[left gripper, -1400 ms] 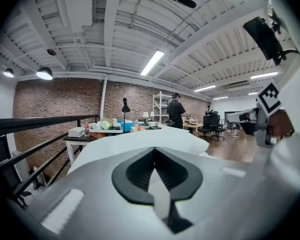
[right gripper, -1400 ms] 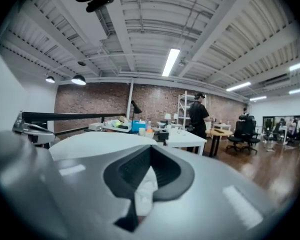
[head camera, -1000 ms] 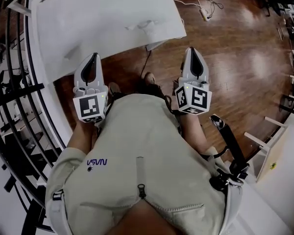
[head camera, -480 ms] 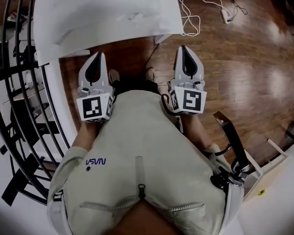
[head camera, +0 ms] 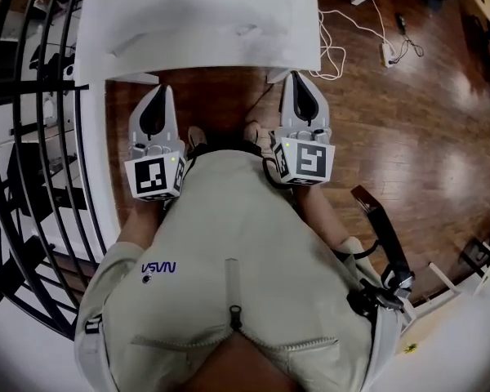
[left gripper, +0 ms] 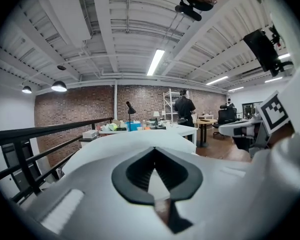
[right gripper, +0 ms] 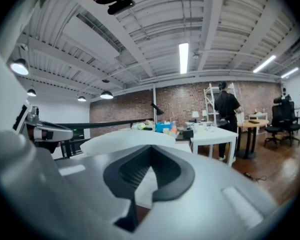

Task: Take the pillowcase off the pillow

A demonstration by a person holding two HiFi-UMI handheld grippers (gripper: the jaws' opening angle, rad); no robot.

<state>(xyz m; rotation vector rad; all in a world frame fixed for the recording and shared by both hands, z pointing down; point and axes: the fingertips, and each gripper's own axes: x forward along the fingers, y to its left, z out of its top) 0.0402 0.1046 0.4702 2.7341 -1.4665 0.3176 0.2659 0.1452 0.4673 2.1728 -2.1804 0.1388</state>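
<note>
A wooden floor (head camera: 392, 137) is stretching out to the right, and a black railing (head camera: 33, 137) is curving along the left. A brick wall (left gripper: 75, 109) is closing off the far end, where a person (right gripper: 226, 109) is standing. The white counter (head camera: 309, 62) is sitting just ahead. The pillow (head camera: 196, 19), white and lightly creased, is lying across the counter's top. The left tongs (head camera: 159, 92) and right tongs (head camera: 300, 78) are hovering by the counter's near edge, both closed and gripping nothing, apart from the pillow.
</note>
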